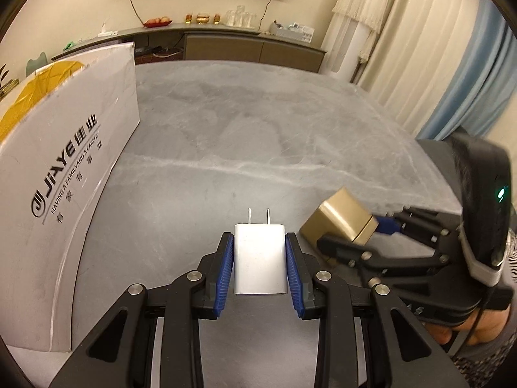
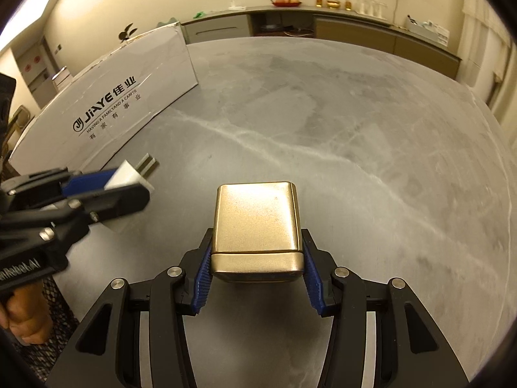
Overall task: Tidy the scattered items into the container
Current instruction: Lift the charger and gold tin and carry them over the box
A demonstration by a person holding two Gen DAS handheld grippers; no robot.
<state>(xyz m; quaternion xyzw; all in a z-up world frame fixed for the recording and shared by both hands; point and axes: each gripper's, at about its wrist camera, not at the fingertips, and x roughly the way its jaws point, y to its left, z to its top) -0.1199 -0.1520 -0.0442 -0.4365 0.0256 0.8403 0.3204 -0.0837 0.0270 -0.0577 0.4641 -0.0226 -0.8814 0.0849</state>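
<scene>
White plastic first: the left gripper (image 1: 260, 260) has its blue ribbed pads (image 1: 226, 270) pinching a small white charger plug (image 1: 260, 257) from both sides, the two metal prongs sticking out forward past the fingertips, and the whole thing held up off the grey stone table (image 1: 258, 135). Off to the left of those jaws, and reaching well ahead of them, stands the big white cardboard box (image 1: 68, 174) with JIAYE printed on its side; from this angle you only get the outside wall, so I can't tell what's in it. To the right of the left jaws, pretty close, is the right gripper (image 2: 257, 260), and its jaws are squeezed onto a gold metal tin (image 2: 257, 226), gripping it by its near end around the lid seam while the rest of the tin pokes forward between and beyond the fingertips. The tin looks lifted clear of the tabletop too. In the right wrist view the box sits up ahead and to the left of the jaws, with the charger-holding gripper between them and it.
</scene>
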